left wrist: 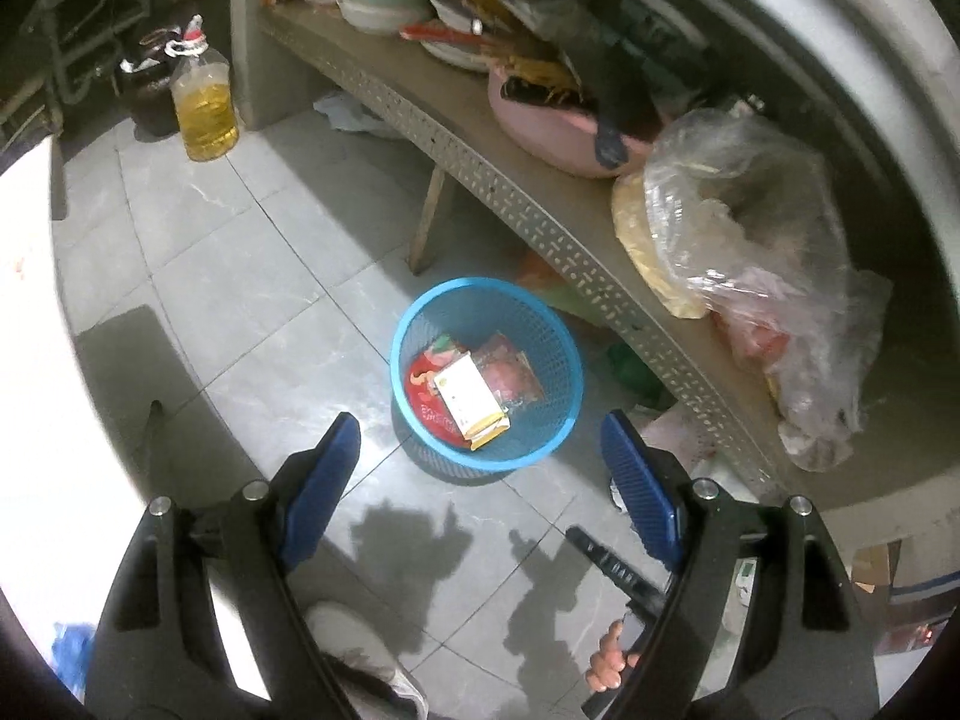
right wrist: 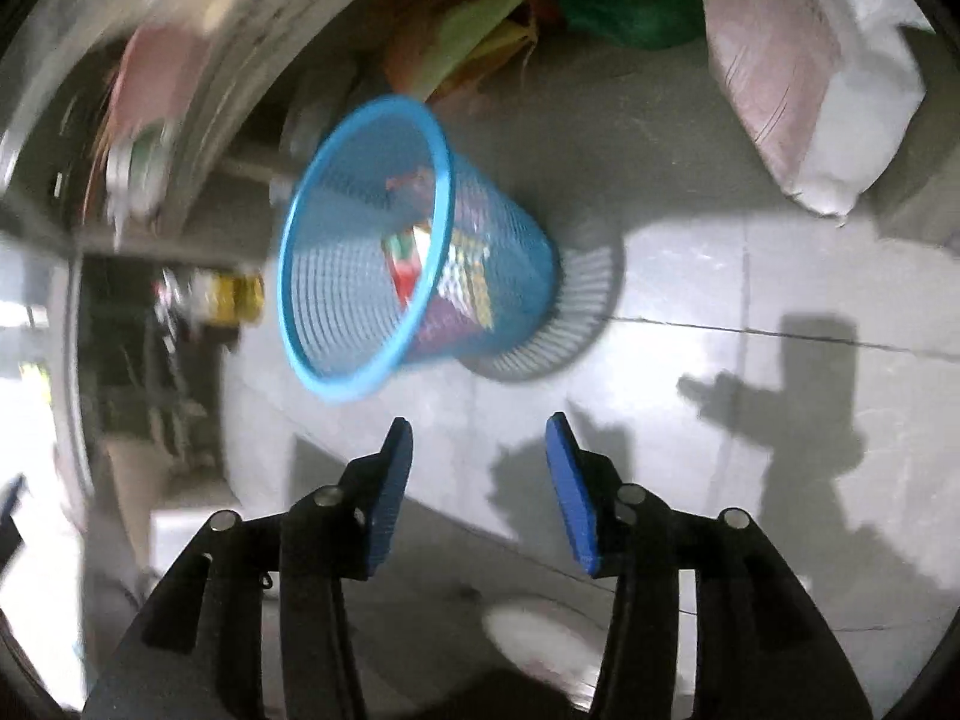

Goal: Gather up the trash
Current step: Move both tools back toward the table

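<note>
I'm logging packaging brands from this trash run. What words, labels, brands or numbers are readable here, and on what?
None can be read for certain.
Red wrapper in the blue basket: white lettering, too blurred to read.
White-and-yellow packet in the same basket: small round mark, unreadable.
Oil bottle on the floor: no label legible.
Right wrist view: motion blur, nothing readable.

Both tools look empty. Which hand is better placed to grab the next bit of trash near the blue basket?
Probably right: the right tool faces the litter under the table behind the blue basket; the left tool looks into the basket.

Blurred shelf clutter [right wrist: 138,138] beside basket [right wrist: 360,312]
</note>
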{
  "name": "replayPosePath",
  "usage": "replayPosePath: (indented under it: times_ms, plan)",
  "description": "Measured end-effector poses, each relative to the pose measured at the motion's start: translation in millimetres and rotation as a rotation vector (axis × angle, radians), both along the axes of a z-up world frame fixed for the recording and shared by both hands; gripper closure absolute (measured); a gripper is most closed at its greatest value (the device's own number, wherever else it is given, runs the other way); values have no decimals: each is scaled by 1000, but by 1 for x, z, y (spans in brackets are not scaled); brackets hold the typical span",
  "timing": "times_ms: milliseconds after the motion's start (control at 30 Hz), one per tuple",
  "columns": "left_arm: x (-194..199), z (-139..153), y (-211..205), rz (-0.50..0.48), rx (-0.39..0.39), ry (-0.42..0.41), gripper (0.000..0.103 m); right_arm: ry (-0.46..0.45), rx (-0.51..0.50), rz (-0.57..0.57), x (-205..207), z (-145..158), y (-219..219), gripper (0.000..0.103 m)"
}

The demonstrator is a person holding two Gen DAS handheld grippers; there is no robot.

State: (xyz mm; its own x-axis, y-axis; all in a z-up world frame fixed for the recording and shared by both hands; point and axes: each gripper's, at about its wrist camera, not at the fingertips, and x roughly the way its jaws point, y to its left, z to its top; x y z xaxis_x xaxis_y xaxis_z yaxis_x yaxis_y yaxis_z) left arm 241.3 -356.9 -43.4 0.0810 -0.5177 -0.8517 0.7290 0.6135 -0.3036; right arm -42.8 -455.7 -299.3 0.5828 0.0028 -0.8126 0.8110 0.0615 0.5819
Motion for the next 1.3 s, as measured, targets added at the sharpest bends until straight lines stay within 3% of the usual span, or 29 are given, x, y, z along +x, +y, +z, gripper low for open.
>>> replayPosePath:
  times_ms: [200, 367, 533, 633, 867, 1067, 1300]
  plan:
    - [-31, 46, 66, 17, -79, -90, 20, 159, -156, 241, -5, 41, 48, 46]
    - [-66, 79, 125, 12, -157, -137, 20, 252, -380, 379, -3, 103, 82, 32]
    - [-98, 97, 181, 33, -211, -200, 18, 247, -588, 459, 1, 175, 107, 18]
    - [-110, 102, 218, 63, -227, -229, 18, 199, -668, 486, 0, 219, 120, 11]
    - [-127, 101, 288, 159, -237, -273, 18, 112, -839, 525, 3, 307, 159, 6]
    - [-134, 96, 332, 207, -201, -302, 18, 76, -873, 606, 23, 341, 194, 6]
    - [-139, 89, 392, 321, -162, -348, 18, 173, -1125, 710, 60, 376, 248, 6]
